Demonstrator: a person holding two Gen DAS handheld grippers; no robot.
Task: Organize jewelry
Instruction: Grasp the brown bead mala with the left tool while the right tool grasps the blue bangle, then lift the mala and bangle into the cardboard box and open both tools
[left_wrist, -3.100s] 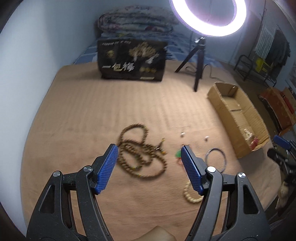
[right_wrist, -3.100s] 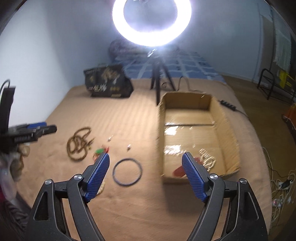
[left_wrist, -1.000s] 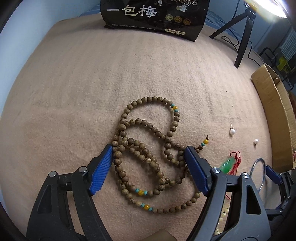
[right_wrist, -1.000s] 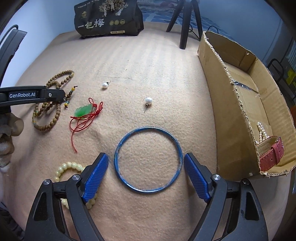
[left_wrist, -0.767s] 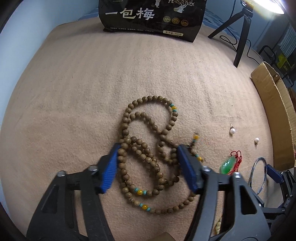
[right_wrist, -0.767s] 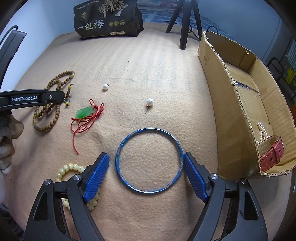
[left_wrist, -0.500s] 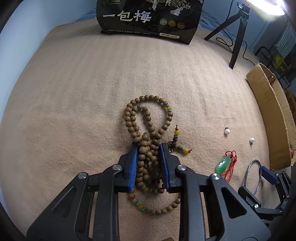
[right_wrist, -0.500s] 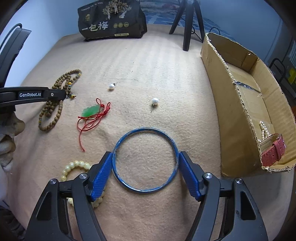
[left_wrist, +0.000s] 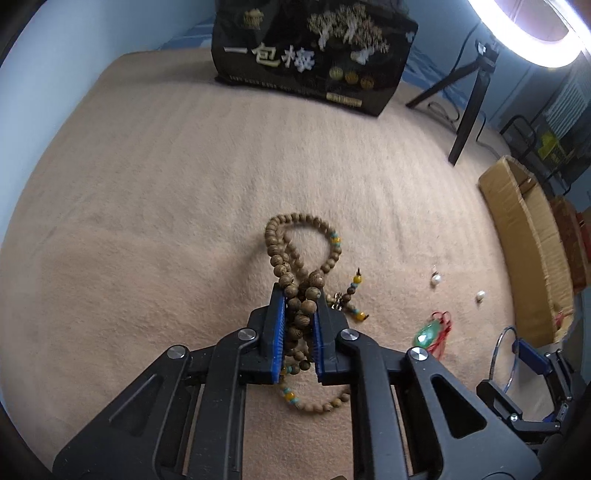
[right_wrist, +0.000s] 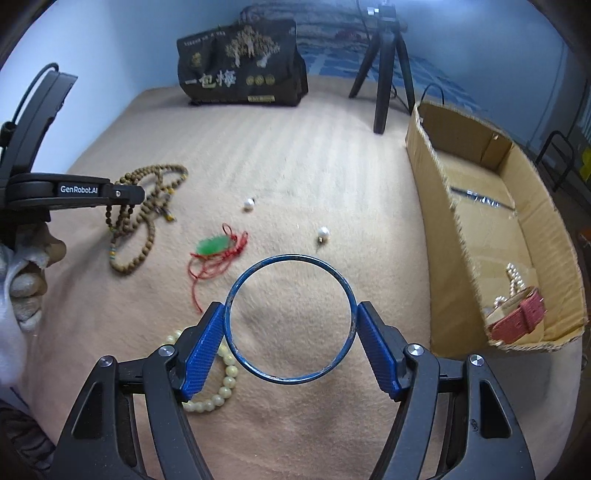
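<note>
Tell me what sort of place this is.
Probably a bedroom used as a filming spot: a bed under a tan blanket, a ring light on a tripod, and a cardboard box for the jewelry.

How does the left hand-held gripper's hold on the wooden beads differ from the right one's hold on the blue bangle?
The left hand-held gripper is nearly shut, bunching several strands of the brown wooden bead necklace; the right hand-held gripper stays wide, pinching the thin blue metal bangle across its width. The necklace's loose loops trail on the beige blanket; the rigid bangle keeps its ring shape. Both are gripped.
</note>
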